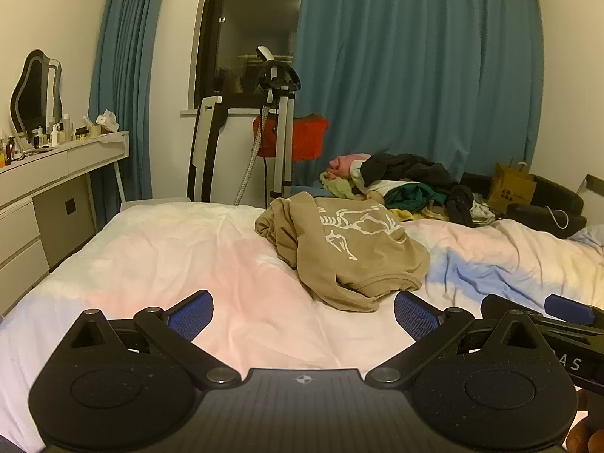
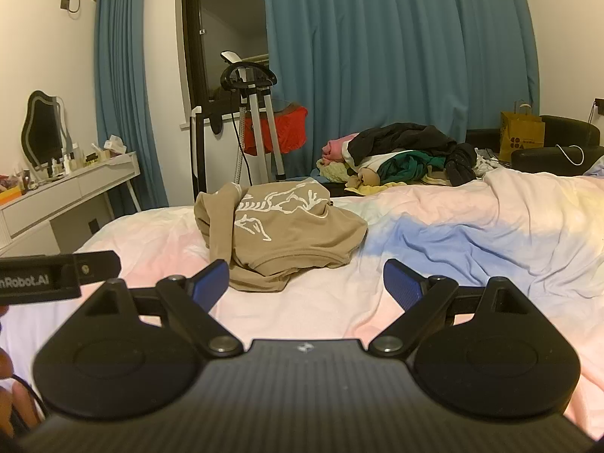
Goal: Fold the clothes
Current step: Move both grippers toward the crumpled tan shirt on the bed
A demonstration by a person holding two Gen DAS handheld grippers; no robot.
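**Both grippers released, tan shirt crumpled mid-bed**

Left gripper (image 1: 304,315): jaws spread wide, nothing between the blue pads (image 1: 190,315), hovering over bare sheet at the near edge of the bed (image 1: 170,249). Right gripper (image 2: 306,285): same, spread wide and holding nothing, low over the sheet. The two sit side by side; each shows at the edge of the other's view.

Tan shirt (image 1: 339,249) lies in a bunched heap on the bed, white skeleton print facing up, hem toward the near side. In the left wrist view it sits ahead and slightly right of the pads; in the right wrist view (image 2: 279,226) ahead and left, its near edge just past the left fingertip. Can't tell if that fingertip touches cloth.

Far right side of the bed: unsorted pile of clothes (image 1: 407,185), black, green, pink and yellow pieces mixed. Yellow paper bag (image 1: 511,188) right of the pile.

Left of the bed: white vanity desk (image 1: 56,173) with mirror (image 1: 36,94). Far wall: blue curtains (image 1: 415,68), garment steamer (image 1: 277,113) in front of the window.
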